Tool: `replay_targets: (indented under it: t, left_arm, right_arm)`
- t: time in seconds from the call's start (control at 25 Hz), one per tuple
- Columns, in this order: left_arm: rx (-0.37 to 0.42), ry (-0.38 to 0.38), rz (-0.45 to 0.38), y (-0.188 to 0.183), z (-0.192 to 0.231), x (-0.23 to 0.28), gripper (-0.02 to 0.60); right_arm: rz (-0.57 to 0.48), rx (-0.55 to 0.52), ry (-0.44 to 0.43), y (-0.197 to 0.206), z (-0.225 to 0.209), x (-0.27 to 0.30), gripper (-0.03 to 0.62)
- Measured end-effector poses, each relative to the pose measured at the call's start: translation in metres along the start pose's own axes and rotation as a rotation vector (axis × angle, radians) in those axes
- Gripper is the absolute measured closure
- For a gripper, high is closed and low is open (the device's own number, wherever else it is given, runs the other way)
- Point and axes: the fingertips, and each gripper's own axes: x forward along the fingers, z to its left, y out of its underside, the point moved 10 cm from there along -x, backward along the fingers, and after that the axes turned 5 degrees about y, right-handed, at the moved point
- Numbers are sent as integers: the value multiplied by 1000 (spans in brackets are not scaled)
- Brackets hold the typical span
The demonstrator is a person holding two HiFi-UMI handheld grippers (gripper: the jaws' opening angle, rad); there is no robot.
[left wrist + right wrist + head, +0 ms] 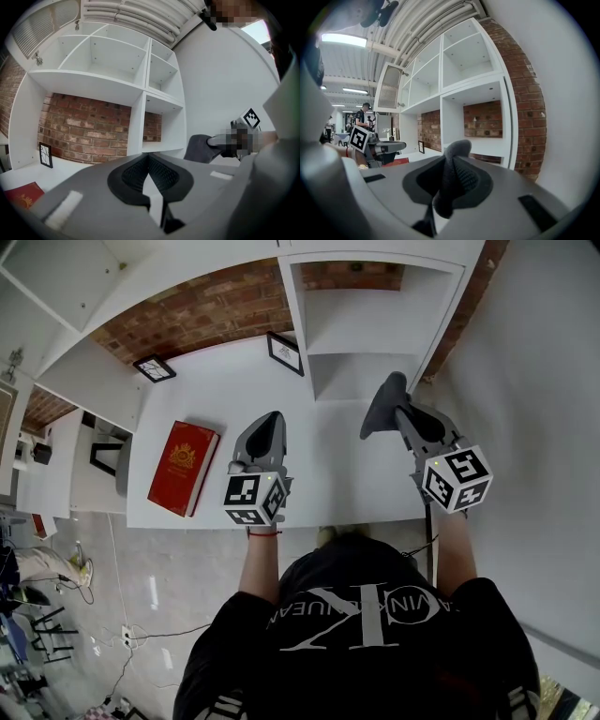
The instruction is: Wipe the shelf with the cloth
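Note:
A grey cloth (382, 407) hangs bunched from my right gripper (398, 411), which is shut on it just in front of the white shelf unit (375, 381). In the right gripper view the cloth (458, 146) sticks up between the pads, hiding the tips of the gripper (451, 165), and the lower shelf compartment (487, 146) lies straight ahead. My left gripper (272, 420) hovers over the white desktop with its jaws together and nothing in them. The left gripper view shows its own tips (149, 159) meeting, with the cloth (199, 147) off to the right.
A red book (183, 468) lies on the white desktop (216, 399) at the left. Two small black picture frames (285, 352) (155, 368) lean against the brick wall. White walls close the right side. People stand far off (361, 115).

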Motion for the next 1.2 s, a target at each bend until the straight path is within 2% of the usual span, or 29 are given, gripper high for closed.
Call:
replay_targets:
  t: [0.6, 0.96, 1.2]
  left_arm:
    - [7, 15, 0, 0, 3, -12, 571]
    - [18, 55, 4, 7, 12, -24, 571]
    - [-7, 45, 0, 13, 15, -31, 571]
  right_arm:
    - [-8, 25, 47, 10, 3, -11, 551]
    - [-34, 43, 89, 18, 20, -20, 551]
    - [-45, 44, 86, 23, 29, -25, 551]
